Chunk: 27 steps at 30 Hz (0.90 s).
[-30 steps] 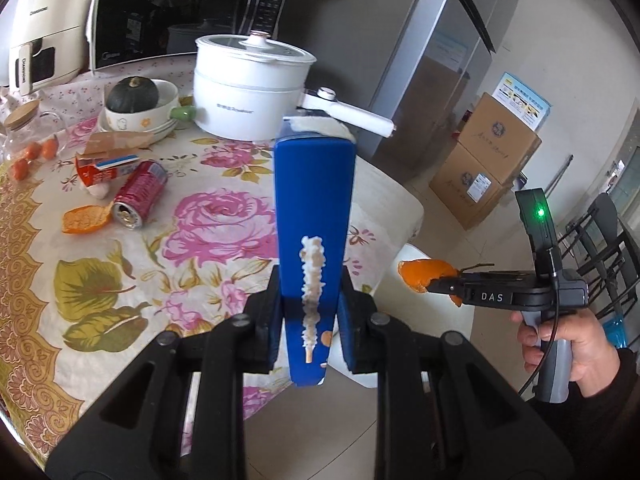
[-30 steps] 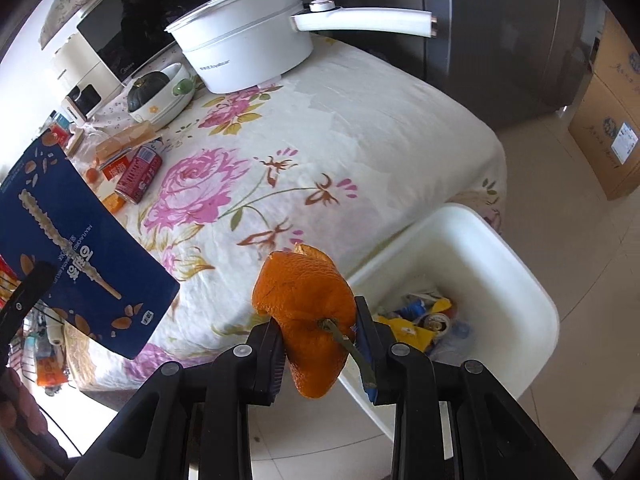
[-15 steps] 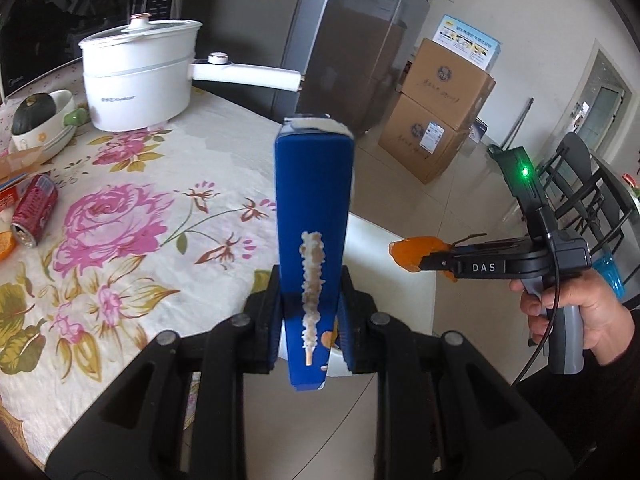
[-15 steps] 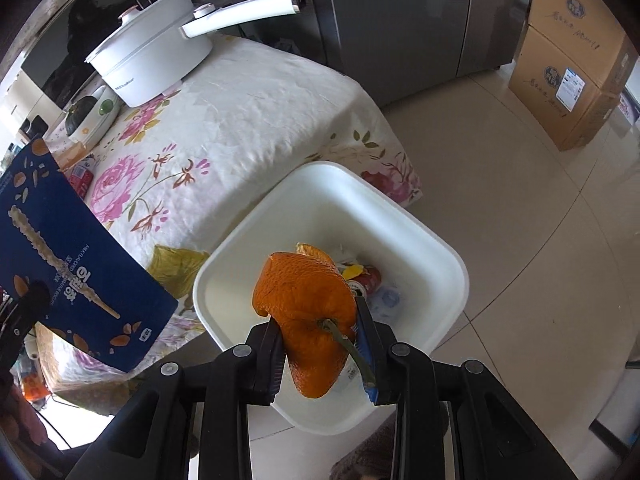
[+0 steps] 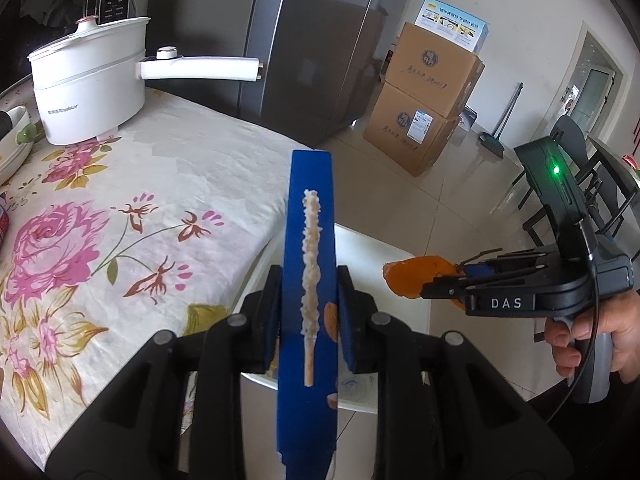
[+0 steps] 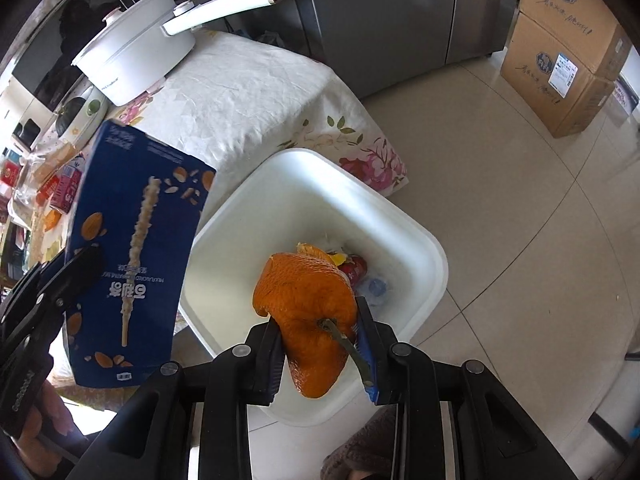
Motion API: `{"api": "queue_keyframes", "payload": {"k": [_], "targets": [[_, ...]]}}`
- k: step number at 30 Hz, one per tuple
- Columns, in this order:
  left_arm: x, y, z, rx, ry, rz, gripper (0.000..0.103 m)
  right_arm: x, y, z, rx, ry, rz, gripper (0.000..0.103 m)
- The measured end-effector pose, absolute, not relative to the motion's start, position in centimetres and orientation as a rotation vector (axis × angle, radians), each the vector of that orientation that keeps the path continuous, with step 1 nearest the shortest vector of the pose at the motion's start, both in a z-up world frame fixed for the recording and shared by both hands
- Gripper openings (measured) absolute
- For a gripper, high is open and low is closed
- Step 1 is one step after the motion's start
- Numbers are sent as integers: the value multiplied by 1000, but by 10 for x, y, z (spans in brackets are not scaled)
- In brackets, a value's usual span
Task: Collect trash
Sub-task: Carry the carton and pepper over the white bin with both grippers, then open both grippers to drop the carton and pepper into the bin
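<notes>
A desk (image 5: 168,184) draped in a flowered cloth fills the left of both views, with a tall grey refrigerator (image 6: 384,12) behind it and stacked cardboard boxes (image 5: 428,96) on the tiled floor (image 6: 520,200). A white electric pot (image 5: 88,80) with a long handle stands at the desk's far end. Just off the desk's corner, a white bin (image 6: 320,200) sits on the floor, with wrappers and other scraps lying in its bottom. The left gripper (image 5: 308,312) is clamped on the narrow edges of a blue snack box (image 6: 136,248), holding it upright beside the bin's rim. The right gripper (image 6: 320,344) is clamped on an orange peel (image 6: 312,304) with its stem still attached, holding it directly above the bin's opening. A hand (image 5: 592,340) grips the right gripper's handle.
</notes>
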State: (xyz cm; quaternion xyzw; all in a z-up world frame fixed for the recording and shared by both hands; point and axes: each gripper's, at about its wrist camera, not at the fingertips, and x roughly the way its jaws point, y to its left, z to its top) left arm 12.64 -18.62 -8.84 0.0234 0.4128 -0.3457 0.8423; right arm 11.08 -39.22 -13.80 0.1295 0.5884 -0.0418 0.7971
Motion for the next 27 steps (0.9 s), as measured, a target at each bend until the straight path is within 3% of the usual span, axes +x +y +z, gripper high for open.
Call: {"api": "queue_keyframes", "payload": {"k": [1, 3, 5, 14, 24, 25, 27], "targets": [[127, -188, -89, 59, 870, -727, 29, 111, -393, -138, 278, 1264, -90, 32], [128, -190, -93, 70, 897, -734, 71, 111, -393, -138, 278, 1264, -90, 32], [127, -187, -93, 69, 885, -697, 82, 110, -393, -138, 277, 1265, -89, 32], [126, -171, -83, 73, 897, -664, 87, 111, -394, -138, 291, 1265, -94, 32], [138, -117, -76, 68, 925, -502, 102, 121, -385, -138, 284, 1270, -116, 35], [138, -112, -76, 76, 924, -483, 102, 123, -384, -138, 286, 1271, -124, 38], [140, -101, -76, 95, 927, -452, 102, 127, -383, -137, 288, 1276, -157, 68]]}}
